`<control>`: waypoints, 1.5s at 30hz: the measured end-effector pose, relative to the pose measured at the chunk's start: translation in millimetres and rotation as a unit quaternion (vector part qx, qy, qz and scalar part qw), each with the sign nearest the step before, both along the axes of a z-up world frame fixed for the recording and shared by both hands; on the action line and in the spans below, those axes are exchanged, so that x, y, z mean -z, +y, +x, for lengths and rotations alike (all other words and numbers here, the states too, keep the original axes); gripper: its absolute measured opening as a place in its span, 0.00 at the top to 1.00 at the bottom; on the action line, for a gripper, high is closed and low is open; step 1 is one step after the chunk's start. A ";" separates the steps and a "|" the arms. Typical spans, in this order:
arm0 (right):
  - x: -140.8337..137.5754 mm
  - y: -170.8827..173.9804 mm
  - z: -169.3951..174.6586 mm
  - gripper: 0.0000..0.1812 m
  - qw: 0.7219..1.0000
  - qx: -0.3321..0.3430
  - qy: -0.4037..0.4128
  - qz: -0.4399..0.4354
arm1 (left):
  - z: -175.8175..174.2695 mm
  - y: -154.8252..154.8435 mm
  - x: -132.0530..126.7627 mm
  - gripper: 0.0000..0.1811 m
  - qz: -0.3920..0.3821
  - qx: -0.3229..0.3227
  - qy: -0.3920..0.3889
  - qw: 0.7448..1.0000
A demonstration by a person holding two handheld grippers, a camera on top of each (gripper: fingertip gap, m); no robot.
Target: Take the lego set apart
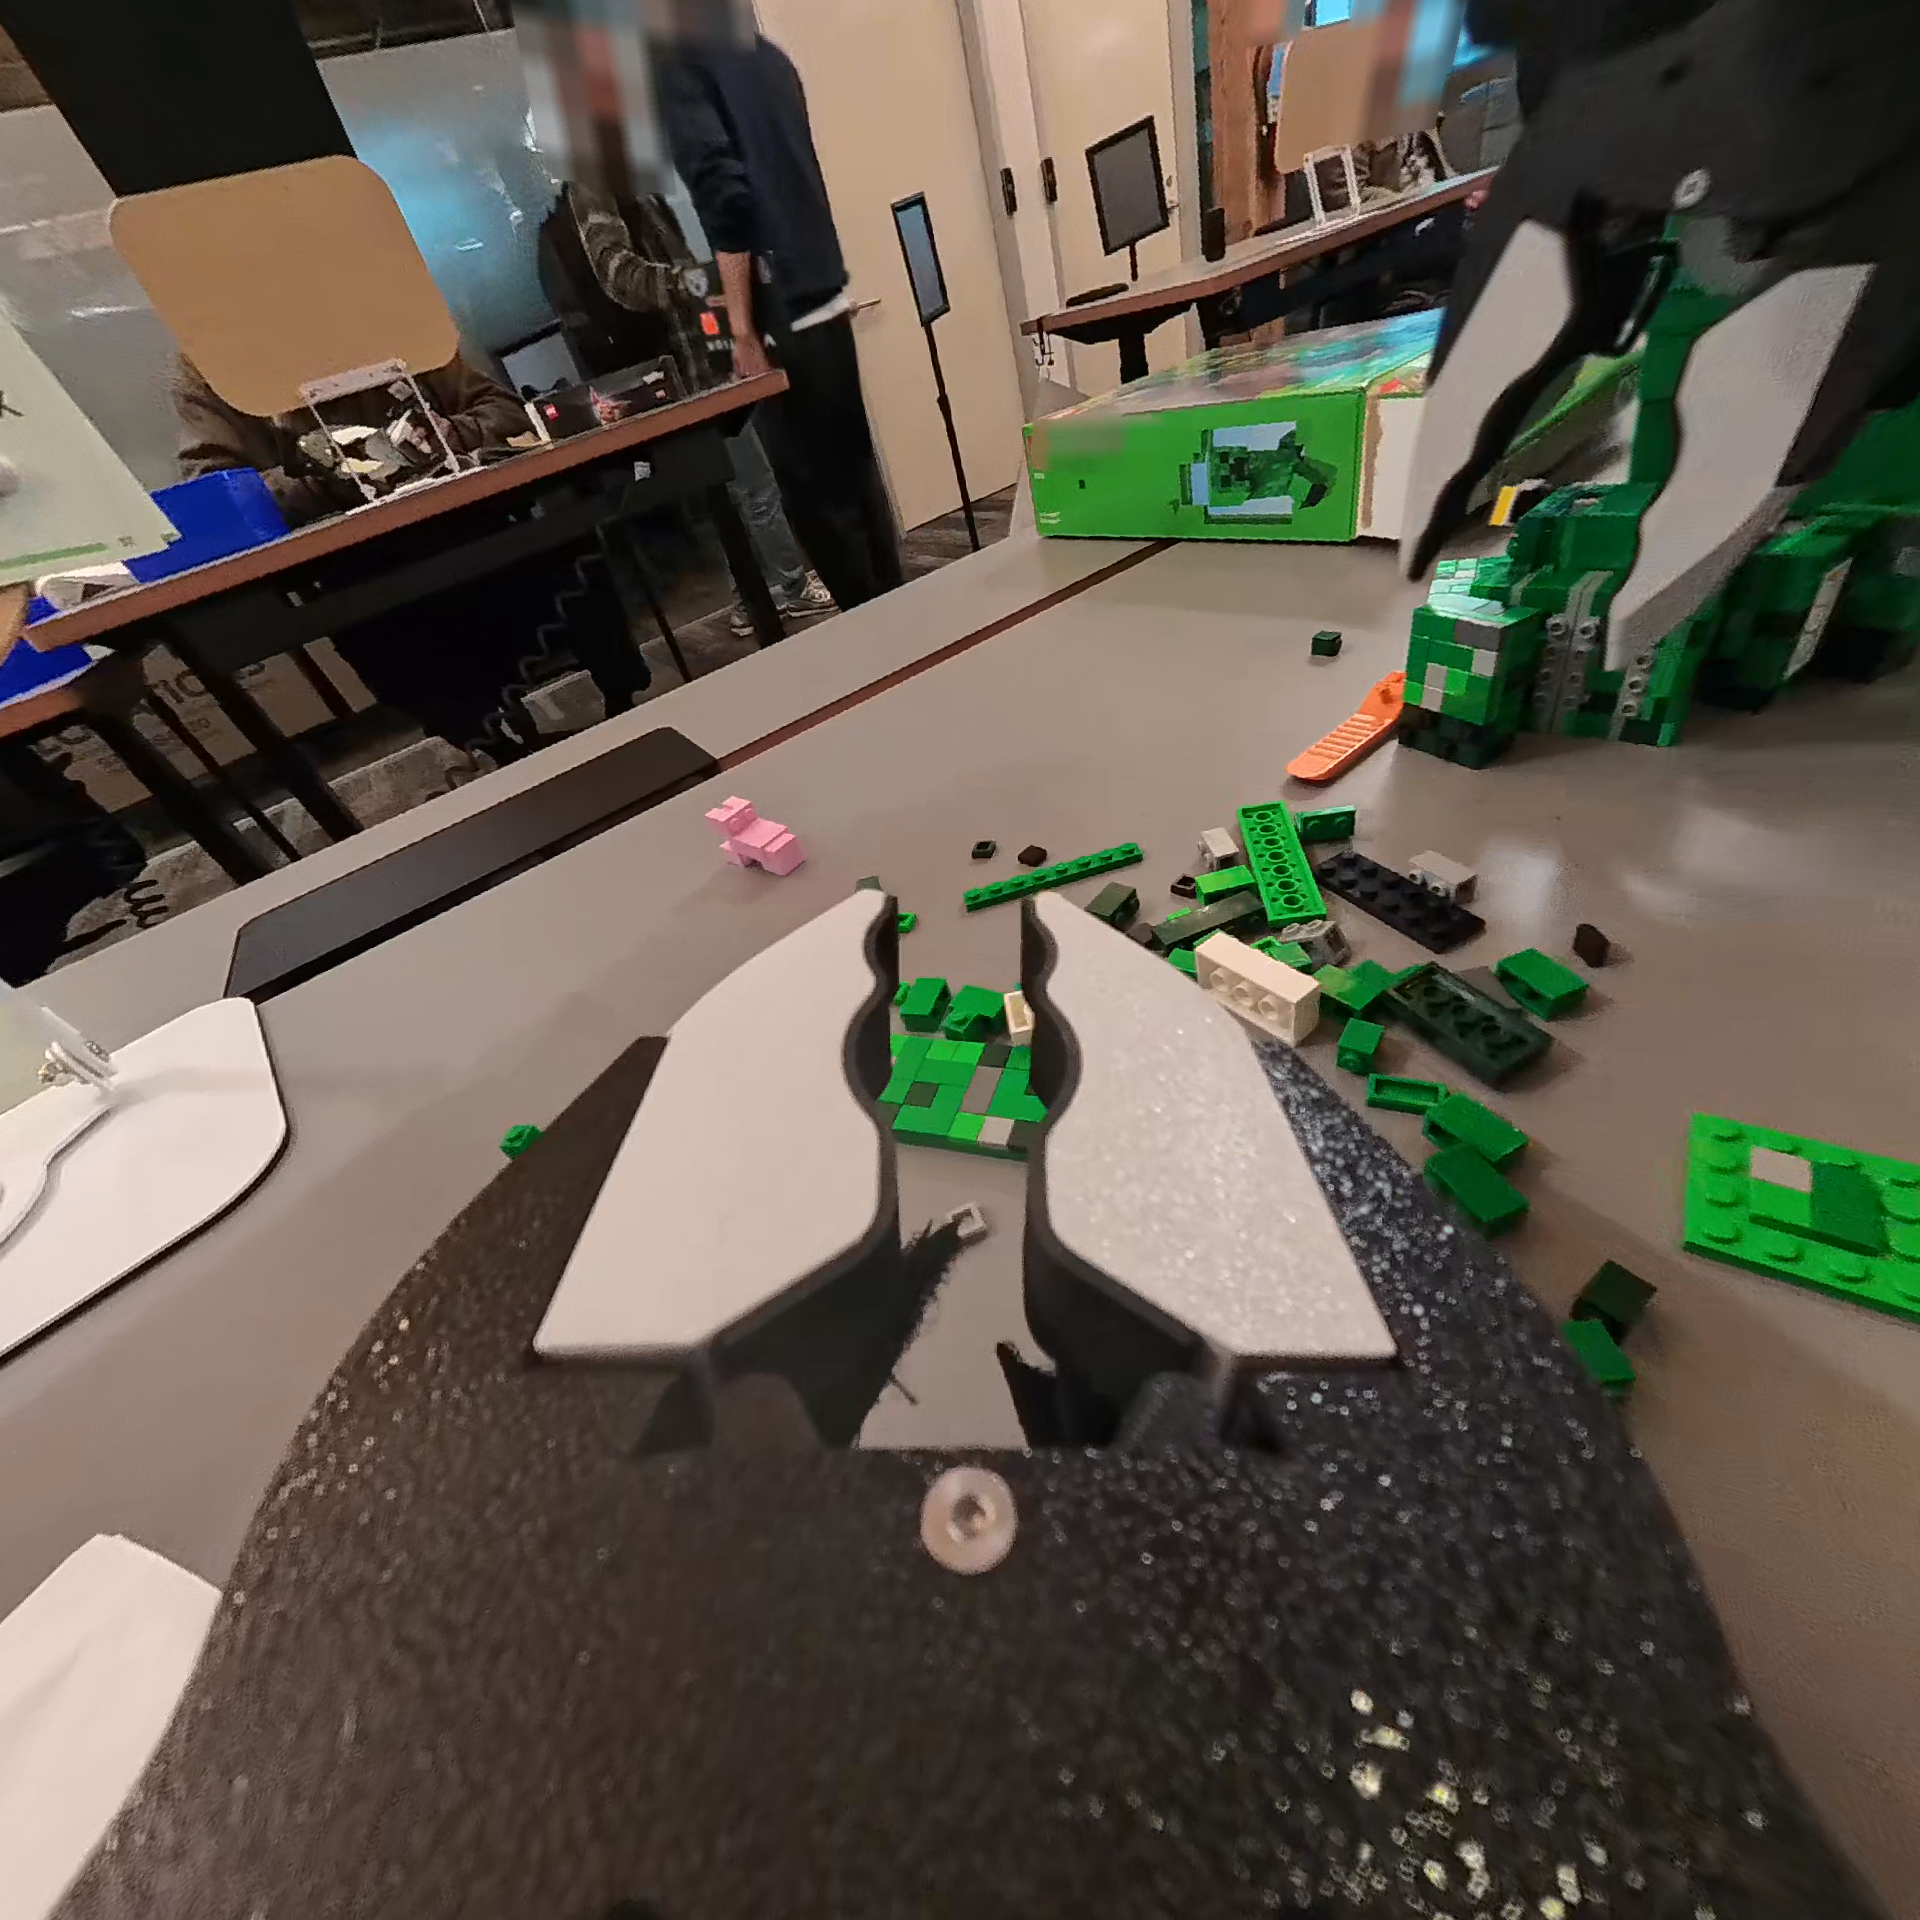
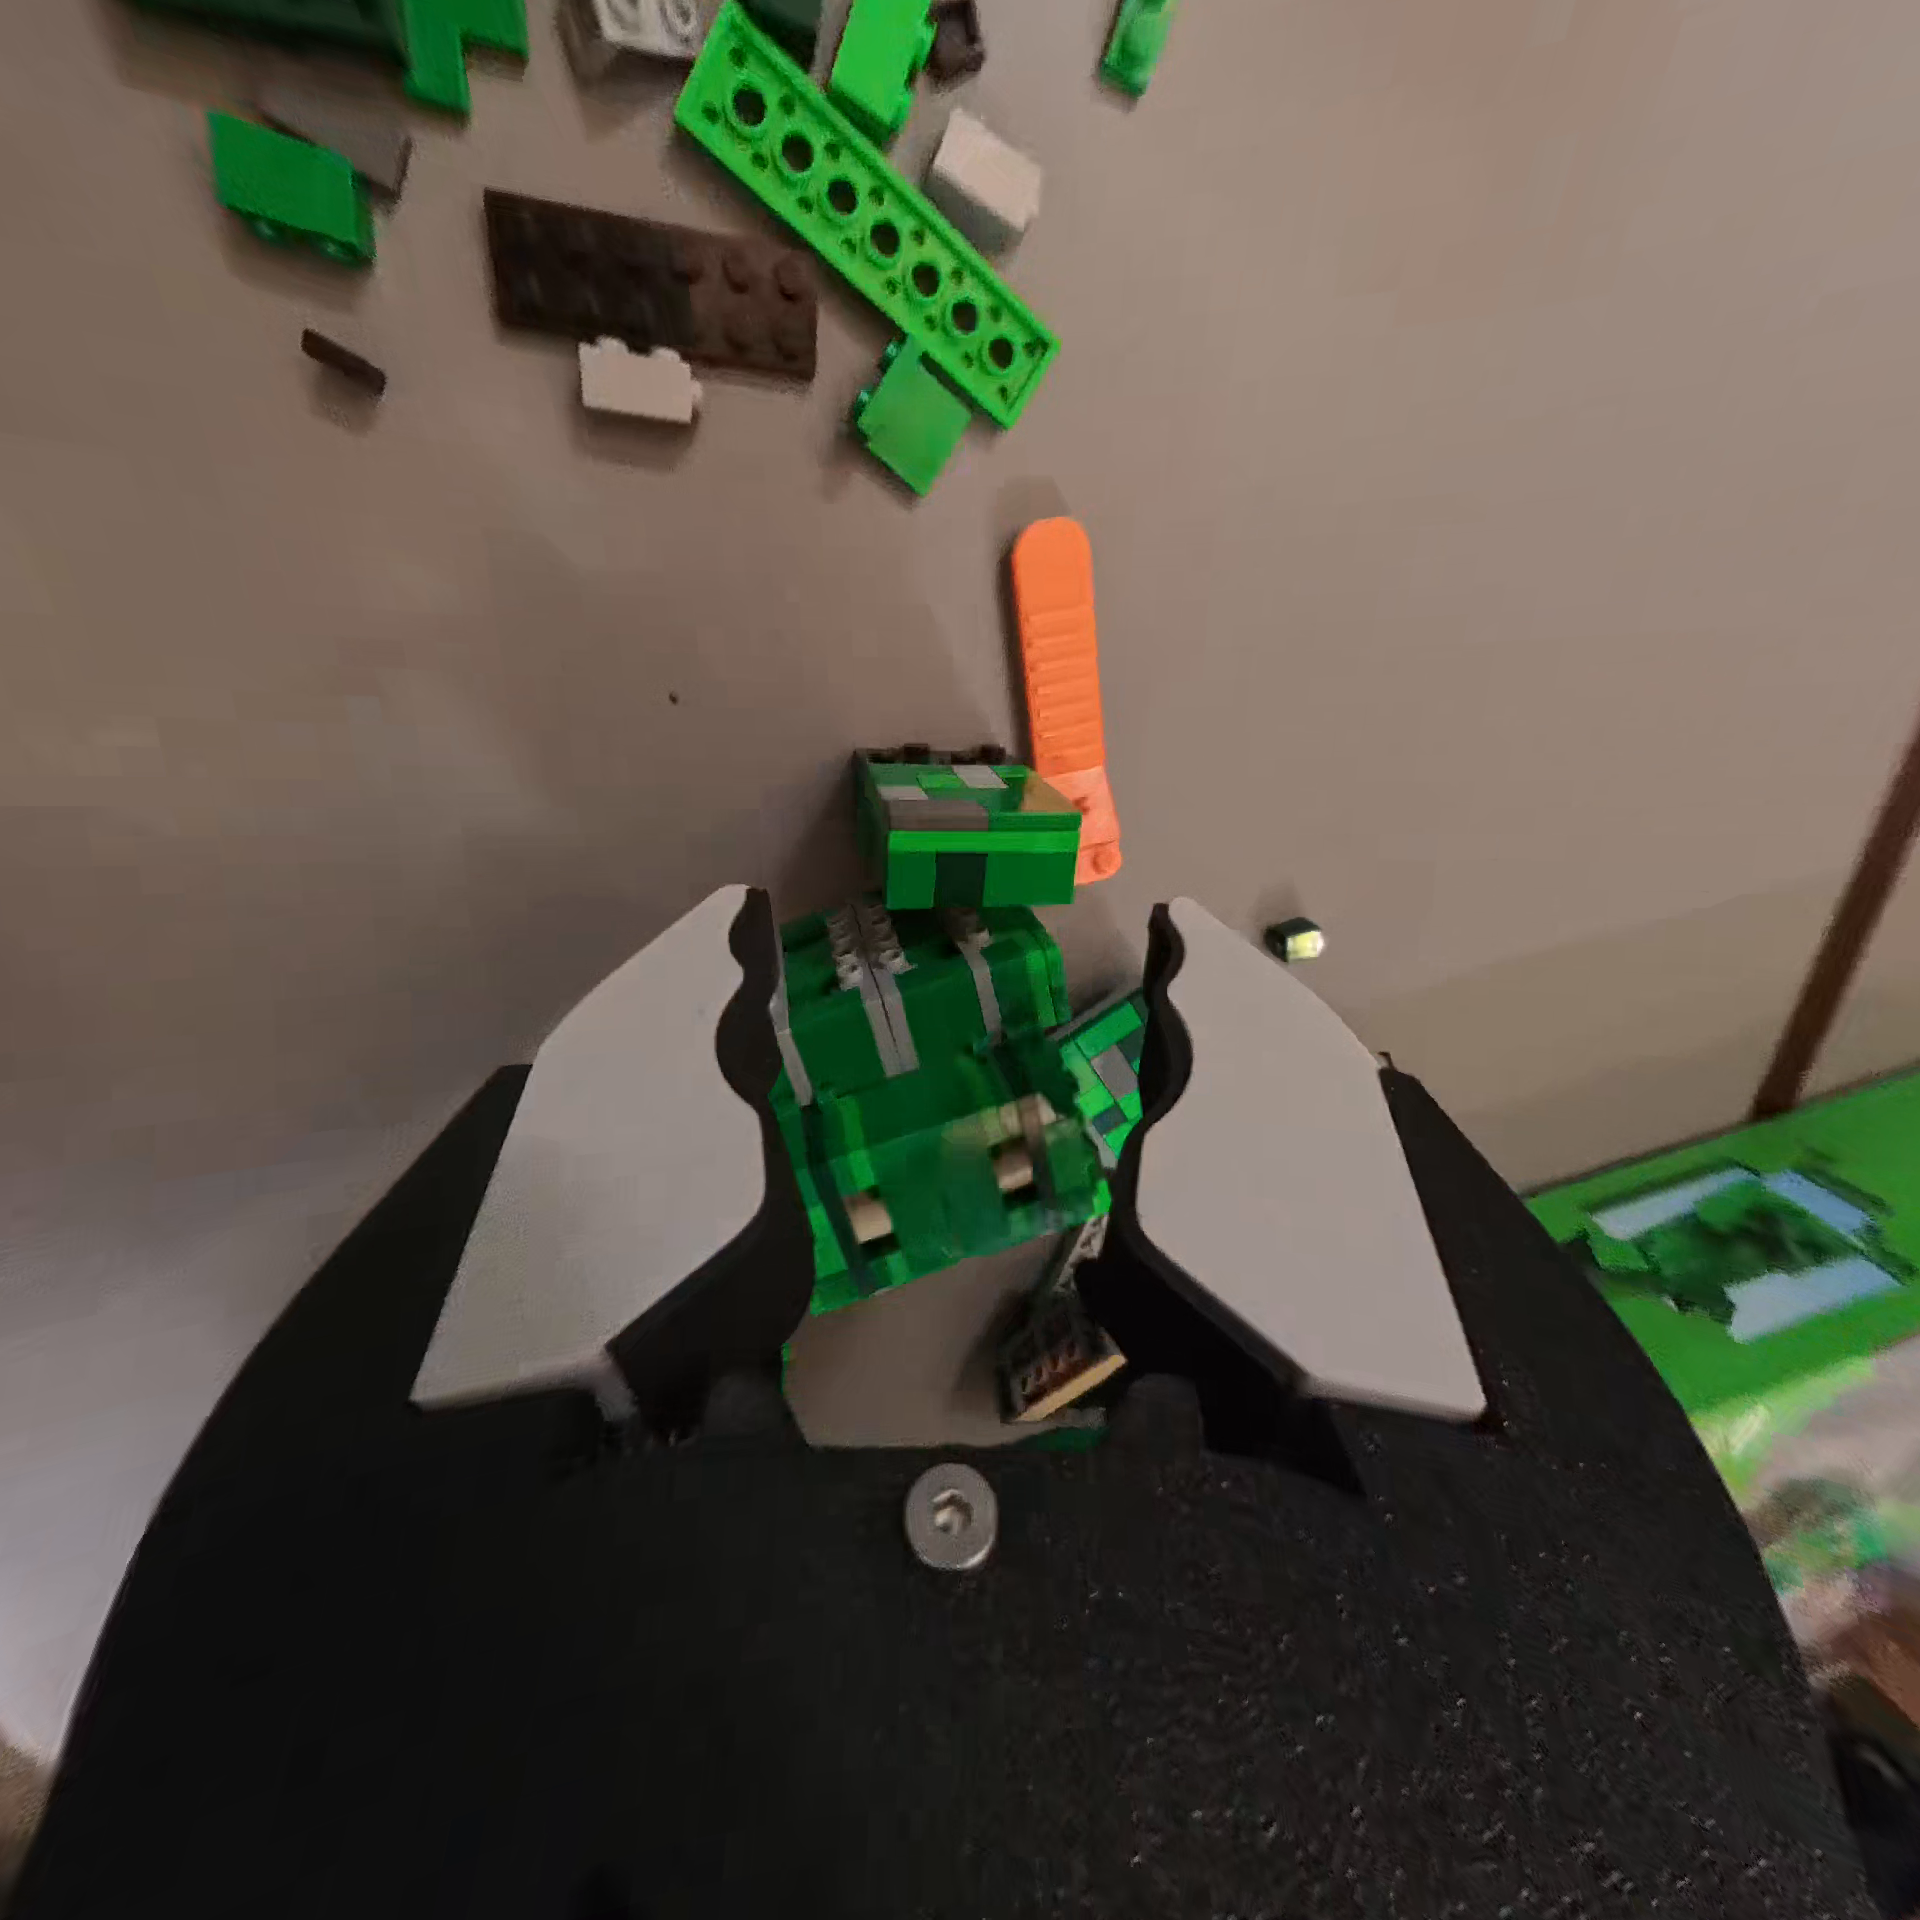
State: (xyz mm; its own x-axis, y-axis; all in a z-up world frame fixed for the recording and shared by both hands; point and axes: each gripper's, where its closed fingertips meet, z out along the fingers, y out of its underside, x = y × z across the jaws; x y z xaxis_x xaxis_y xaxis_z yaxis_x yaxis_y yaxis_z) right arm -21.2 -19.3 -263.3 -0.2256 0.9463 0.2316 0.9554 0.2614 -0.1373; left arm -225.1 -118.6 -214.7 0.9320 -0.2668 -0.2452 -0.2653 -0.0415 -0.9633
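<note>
1. The right gripper (image 2: 956, 920), two grey-faced fingers on a black textured body, is spread wide and comes down over the blocky green lego model with grey hinge strips (image 2: 925, 1081). The model sits in the gap between the fingers. The left finger's black inner edge lies along the model's side, though the blur hides whether it touches; the right finger stands just clear of it. Nothing is gripped.

2. In the left wrist view the same model (image 1: 1538, 623) stands on the grey table top (image 1: 1039, 665) at the far right, with the right gripper (image 1: 1517, 613) over it from above.

3. The left gripper (image 1: 956, 914) is well apart from the model. Its fingers are parted by a narrow gap and hold nothing. It hovers over a flat green mosaic-tiled lego panel (image 1: 961, 1091), seen through the gap.

4. Only the left wrist view shows the small pink lego pig (image 1: 756, 836), the white two-by-four brick (image 1: 1255, 987), the large green studded plate (image 1: 1813, 1205) at the right edge, the people at the neighbouring desks and the full side of the green cardboard set box (image 1: 1195, 468).

5. Both views show the orange ribbed brick separator (image 2: 1065, 696) lying just beside the model's lower block, the bright green holed beam (image 2: 868, 213) and the black studded plate (image 2: 649, 286).

6. Only the right wrist view shows the model's top face between the fingers.
</note>
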 end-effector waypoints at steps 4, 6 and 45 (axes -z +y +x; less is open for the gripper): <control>13.6 -0.4 -7.0 0.67 0.997 -0.018 -0.055 -0.050 | 1.5 0.1 1.6 0.88 -0.005 0.005 0.002 1.000; 17.0 -1.5 -10.7 0.72 0.995 -0.018 -0.063 -0.070 | 1.9 0.0 1.7 0.88 -0.005 0.007 0.002 1.000; 30.6 -119.0 -20.4 0.80 0.947 0.047 0.297 -0.110 | 73.4 -35.2 23.1 0.73 -0.100 0.231 0.007 0.968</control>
State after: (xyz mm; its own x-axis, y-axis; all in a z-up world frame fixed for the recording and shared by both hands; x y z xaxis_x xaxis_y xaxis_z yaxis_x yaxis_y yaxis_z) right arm -41.7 -138.3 -293.9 -0.0303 0.9959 0.0855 0.7106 0.0816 -0.6989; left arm -151.8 -153.8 -237.8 0.6984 -0.6980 -0.1581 -0.3136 -0.0998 -0.9443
